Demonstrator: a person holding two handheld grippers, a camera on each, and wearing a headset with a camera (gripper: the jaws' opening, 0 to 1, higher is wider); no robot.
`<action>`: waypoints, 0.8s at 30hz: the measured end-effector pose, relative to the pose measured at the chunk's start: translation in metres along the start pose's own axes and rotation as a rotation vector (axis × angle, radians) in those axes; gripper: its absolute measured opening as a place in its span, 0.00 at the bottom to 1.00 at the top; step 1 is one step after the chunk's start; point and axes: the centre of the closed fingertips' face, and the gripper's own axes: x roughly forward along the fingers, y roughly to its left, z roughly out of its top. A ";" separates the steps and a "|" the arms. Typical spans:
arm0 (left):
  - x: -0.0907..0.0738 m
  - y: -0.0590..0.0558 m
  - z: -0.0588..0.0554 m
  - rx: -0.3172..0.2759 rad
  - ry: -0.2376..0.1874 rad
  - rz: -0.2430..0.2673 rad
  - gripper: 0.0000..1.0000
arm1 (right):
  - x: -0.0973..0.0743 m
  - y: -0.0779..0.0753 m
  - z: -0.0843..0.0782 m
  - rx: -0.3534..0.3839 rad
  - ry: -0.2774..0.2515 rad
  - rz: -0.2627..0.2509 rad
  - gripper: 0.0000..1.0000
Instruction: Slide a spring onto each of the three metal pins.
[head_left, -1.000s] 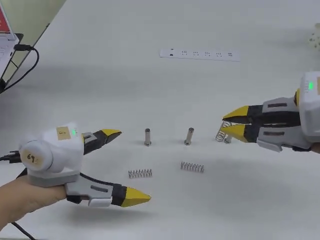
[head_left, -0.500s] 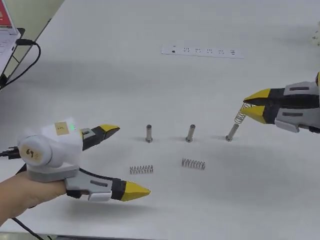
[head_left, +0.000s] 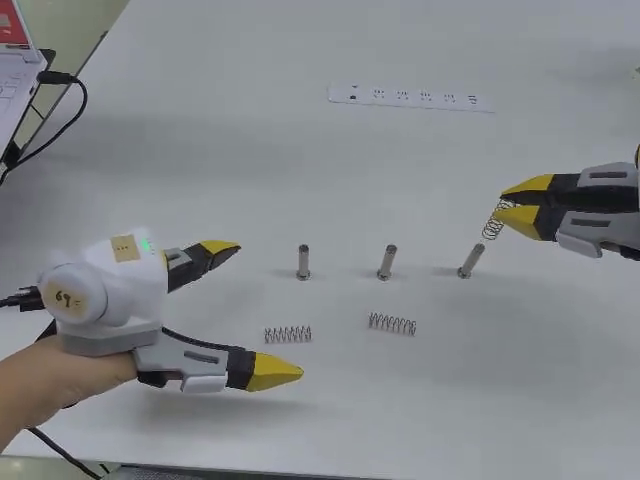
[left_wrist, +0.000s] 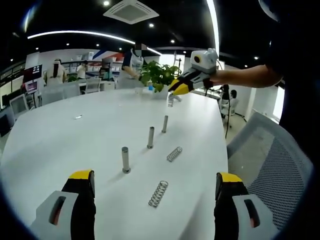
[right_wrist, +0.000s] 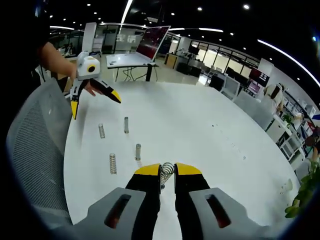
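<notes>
Bright, even overhead office light across all three views.
In the head view the white table (head_left: 300, 150) is evenly lit; the metal pins (head_left: 303, 262) and the left gripper (head_left: 265, 308) cast faint, soft-edged shadows. The gripper views show ceiling light strips (left_wrist: 75, 34) and spotlights (left_wrist: 105, 3) overhead, with strong fisheye bending toward the edges and a slightly soft distant background.

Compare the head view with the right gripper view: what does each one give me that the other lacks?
Head view adds the right-hand pin, standing just below the held spring. Right gripper view adds a mesh chair at the table edge and the office beyond. Both share the right gripper shut on that spring, the open left gripper, two loose springs, the left pin and the middle pin.
</notes>
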 end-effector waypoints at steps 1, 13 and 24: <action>0.000 0.000 0.000 -0.001 0.001 0.001 0.98 | 0.000 -0.001 -0.001 0.005 0.000 -0.001 0.07; -0.002 0.001 -0.004 -0.010 0.011 0.009 0.97 | 0.010 -0.006 -0.014 0.037 0.028 -0.016 0.07; -0.005 0.001 -0.007 -0.035 0.012 0.015 0.96 | 0.016 -0.007 -0.023 0.062 0.046 -0.022 0.07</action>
